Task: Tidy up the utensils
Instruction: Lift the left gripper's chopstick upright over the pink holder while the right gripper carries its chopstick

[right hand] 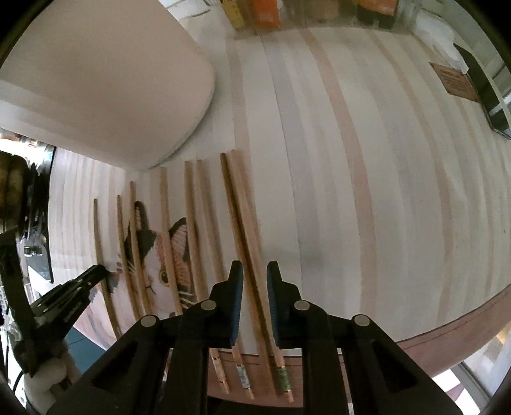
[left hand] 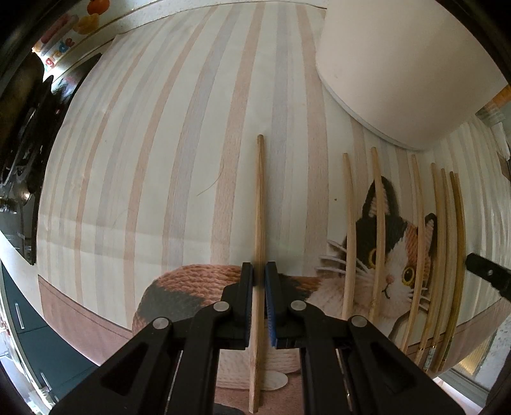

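A single bamboo chopstick point(left hand: 260, 198) lies along the striped cat placemat point(left hand: 159, 143). My left gripper point(left hand: 258, 266) points straight down and is shut on it, both pads pressing its sides. Several more chopsticks point(left hand: 377, 223) lie in a row to its right, over the cat picture. In the right wrist view, my right gripper point(right hand: 255, 266) straddles a pair of chopsticks point(right hand: 239, 207) lying side by side; its jaws are narrow, with thin gaps still showing beside the pair. The left gripper point(right hand: 99, 271) appears at the left of the row, and the right gripper point(left hand: 488, 274) at the left view's right edge.
A large white container point(left hand: 399, 64) point(right hand: 95, 79) stands just behind the chopstick tips. A dark phone point(right hand: 491, 95) and a brown card point(right hand: 453, 83) lie at the far right, with bottles point(right hand: 265, 12) along the back. The placemat's brown front border point(right hand: 447, 348) runs near the table edge.
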